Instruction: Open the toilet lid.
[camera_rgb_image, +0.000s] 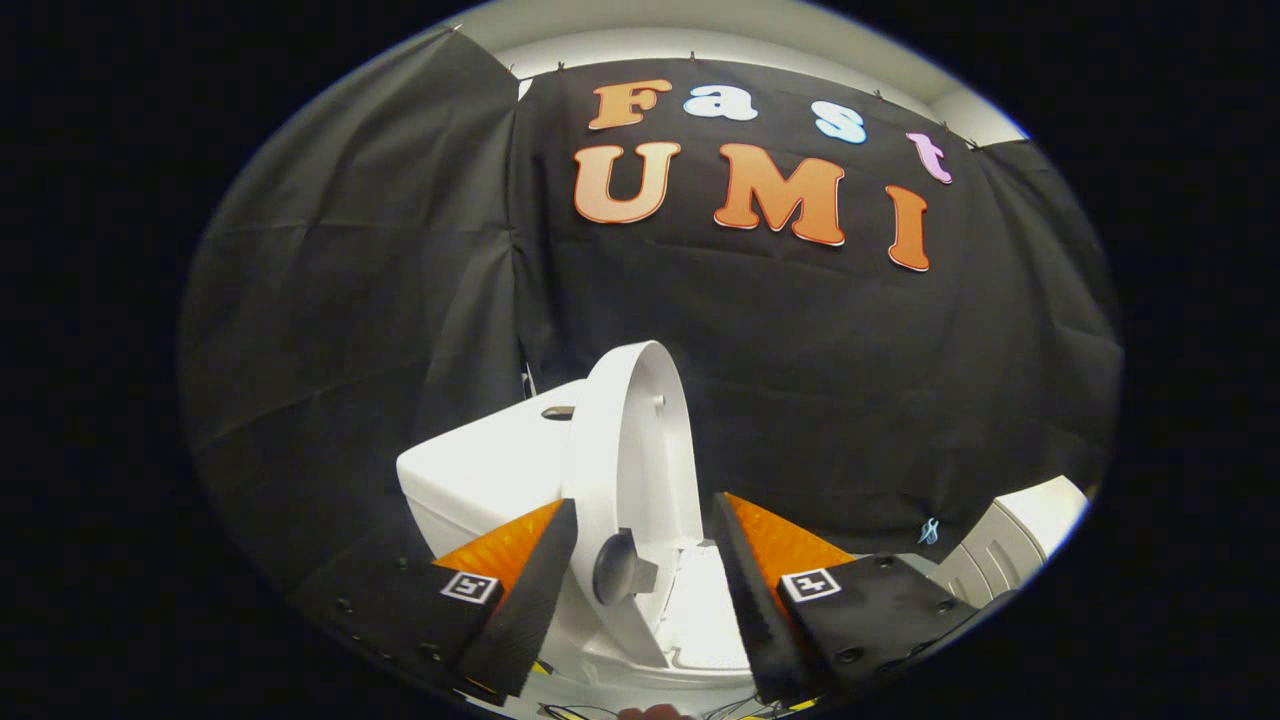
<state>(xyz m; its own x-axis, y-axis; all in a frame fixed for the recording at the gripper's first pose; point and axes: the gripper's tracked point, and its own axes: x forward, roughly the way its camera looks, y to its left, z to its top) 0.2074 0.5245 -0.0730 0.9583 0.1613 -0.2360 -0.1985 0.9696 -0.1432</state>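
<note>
A white toilet lid (640, 440) stands raised, nearly upright, leaning back toward the white tank (490, 470) with a grey flush button on top. A round grey knob (618, 568) sits on the lid's underside low down. The seat and bowl (705, 620) lie below, between the fingers. My gripper (645, 530) is open, its fingers on either side of the lid's lower part, not pressing on it. The left finger (530, 590) is close beside the lid's edge; the right finger (750, 590) stands apart from it.
Black cloth walls close the booth behind and to the left of the toilet. A white ribbed object (1010, 545) sits to the right beyond the right finger. Cables lie on the floor near the bottom, by a fingertip of a hand.
</note>
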